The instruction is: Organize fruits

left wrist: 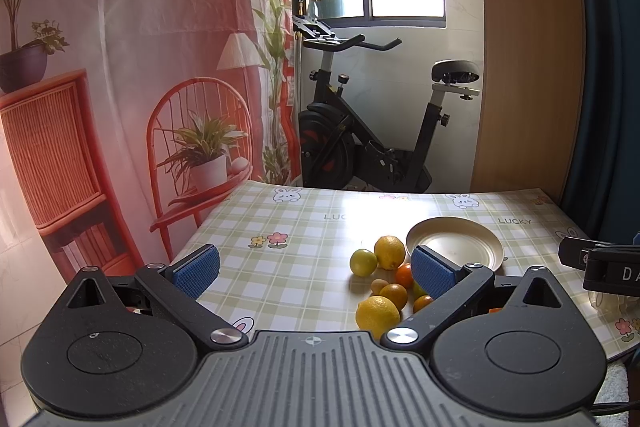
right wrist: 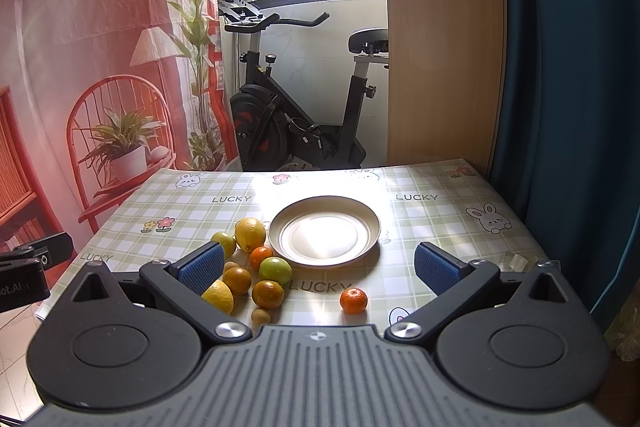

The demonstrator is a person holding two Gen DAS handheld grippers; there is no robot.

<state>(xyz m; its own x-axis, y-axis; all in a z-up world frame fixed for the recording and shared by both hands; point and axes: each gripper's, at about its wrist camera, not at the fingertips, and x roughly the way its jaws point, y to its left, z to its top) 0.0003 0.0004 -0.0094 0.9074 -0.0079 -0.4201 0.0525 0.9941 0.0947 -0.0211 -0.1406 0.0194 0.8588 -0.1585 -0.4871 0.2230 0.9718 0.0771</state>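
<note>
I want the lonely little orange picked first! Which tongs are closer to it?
Right. The right tongs are open just behind the lone orange; the left tongs are open by the fruit pile.

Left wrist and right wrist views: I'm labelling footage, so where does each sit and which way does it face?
Left wrist: on the left tool, facing across the table at the fruit pile; its open fingers show.
Right wrist: on the right tool, facing the plate and lone orange; its open fingers show.
Shared: plate, lemons, exercise bike.
</note>
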